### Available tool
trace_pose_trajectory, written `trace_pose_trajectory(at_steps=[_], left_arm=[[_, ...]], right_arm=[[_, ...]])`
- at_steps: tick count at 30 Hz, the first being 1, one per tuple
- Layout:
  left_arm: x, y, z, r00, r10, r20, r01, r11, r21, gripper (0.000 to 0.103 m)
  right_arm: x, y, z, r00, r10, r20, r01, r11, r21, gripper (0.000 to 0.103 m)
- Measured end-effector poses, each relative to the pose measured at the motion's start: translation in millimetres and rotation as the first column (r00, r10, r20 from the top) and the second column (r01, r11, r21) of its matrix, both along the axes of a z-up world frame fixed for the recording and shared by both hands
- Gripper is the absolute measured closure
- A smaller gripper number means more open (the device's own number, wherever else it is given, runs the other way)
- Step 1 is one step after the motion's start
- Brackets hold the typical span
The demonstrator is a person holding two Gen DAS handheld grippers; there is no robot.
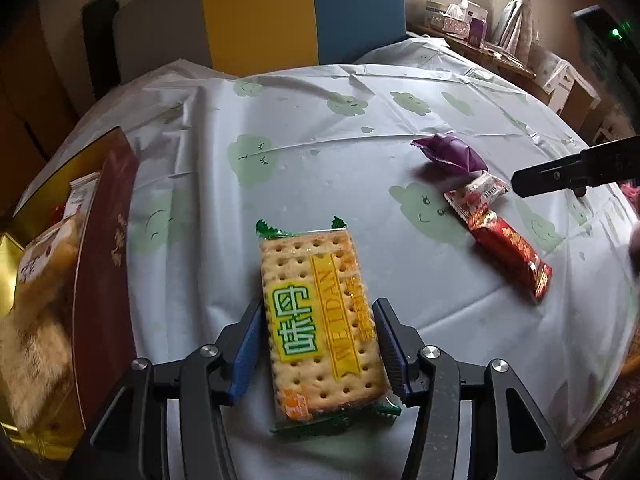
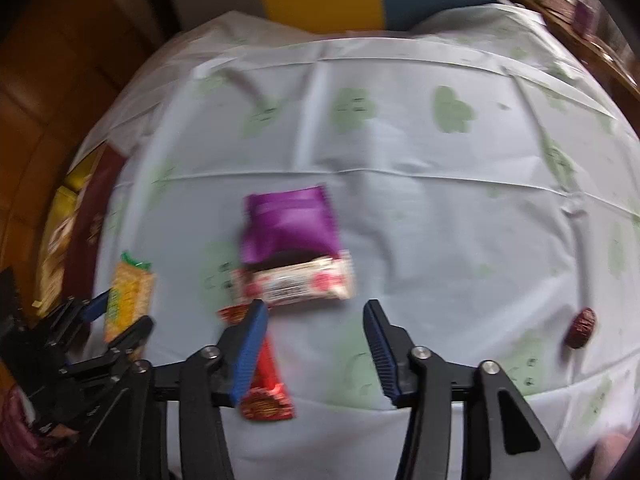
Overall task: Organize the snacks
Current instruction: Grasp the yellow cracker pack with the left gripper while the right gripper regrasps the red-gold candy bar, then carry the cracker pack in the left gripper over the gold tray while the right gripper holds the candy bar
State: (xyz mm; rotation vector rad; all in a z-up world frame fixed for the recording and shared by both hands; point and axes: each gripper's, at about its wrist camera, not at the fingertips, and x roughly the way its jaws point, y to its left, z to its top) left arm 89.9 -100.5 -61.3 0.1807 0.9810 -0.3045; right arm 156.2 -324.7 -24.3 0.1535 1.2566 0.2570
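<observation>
My left gripper [image 1: 318, 344] tilts steeply down over the table [image 1: 320, 120], its jaws straddling the cracker packet [image 1: 320, 320] that lies flat there, pads not visibly pressing. My right gripper [image 2: 314, 350] hangs unclenched above the red snack bar [image 2: 266, 392], grasping nothing. At left, the maroon box [image 1: 104, 240] holds bread packets [image 1: 44, 280]. A purple pouch [image 2: 288, 228] and white wrapper [image 2: 304, 284] lie ahead.

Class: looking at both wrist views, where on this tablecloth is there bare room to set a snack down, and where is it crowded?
Bare: the far tablecloth beyond the cracker pack and purple packet; also between the white packet and the date. Crowded: where the purple, white and red bar overlap.
</observation>
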Motion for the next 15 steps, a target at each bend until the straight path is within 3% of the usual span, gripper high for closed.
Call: trace_pose_trajectory(at_steps=[4,11,13,15], left_arm=[[-3.3,4.2,-1.4,1.000,0.016,0.005,-0.016,0.999,-0.030,0.048],[-5.5,6.5,-3.4,0.999,0.013,0.043,-0.011,0.998,-0.062,0.048],[-7.7,6.5,-4.1,0.998,0.012,0.061,-0.008,0.998,-0.064,0.048],[-9.4,7.2,-4.8,0.997,0.011,0.075,-0.006,0.998,-0.067,0.049]], right_arm=[[-5.0,23.8,-1.9,0.995,0.095,-0.012,-0.095,0.995,0.011,0.063],[-13.0,53.0,-19.7,0.977,0.203,-0.060,-0.208,0.974,-0.095,0.064],[-15.0,57.6,-23.4,0.974,0.220,-0.062,-0.226,0.967,-0.117,0.081],[-19.2,67.0,-23.1,0.964,0.262,-0.037,-0.264,0.952,-0.153,0.081]])
